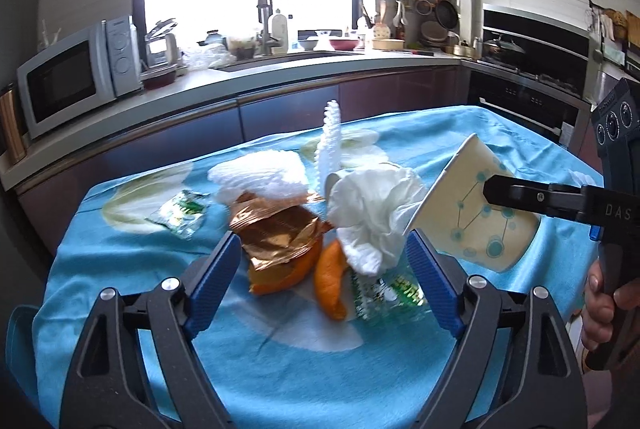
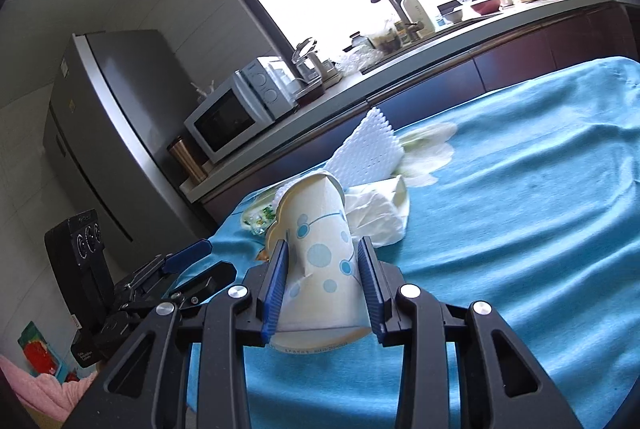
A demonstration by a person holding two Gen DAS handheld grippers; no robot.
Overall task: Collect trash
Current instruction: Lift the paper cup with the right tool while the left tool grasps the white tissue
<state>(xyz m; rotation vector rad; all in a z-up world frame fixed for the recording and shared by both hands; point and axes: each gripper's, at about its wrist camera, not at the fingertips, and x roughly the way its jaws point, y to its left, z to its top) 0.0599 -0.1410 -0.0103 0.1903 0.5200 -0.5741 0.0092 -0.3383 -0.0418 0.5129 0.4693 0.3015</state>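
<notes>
My right gripper (image 2: 322, 243) is shut on a dented paper cup (image 2: 320, 229) with blue dots, held tilted above the blue cloth (image 2: 520, 229). In the left wrist view the cup (image 1: 472, 213) hangs at the right, its mouth against a crumpled white tissue (image 1: 372, 213). My left gripper (image 1: 322, 241) stands open over the trash pile, its pads touching nothing. Between its fingers lie a gold wrapper (image 1: 276, 229), orange peel (image 1: 330, 281) and a green-printed clear wrapper (image 1: 384, 293). A white foam net (image 1: 330, 141) stands behind the pile.
Another clear wrapper (image 1: 180, 215) lies at the left of the cloth, and white padding (image 1: 260, 177) sits behind the gold wrapper. Beyond the table runs a kitchen counter (image 1: 280, 69) with a microwave (image 1: 76, 77). A fridge (image 2: 112, 133) stands at the left. A hand (image 1: 600, 301) holds the right gripper.
</notes>
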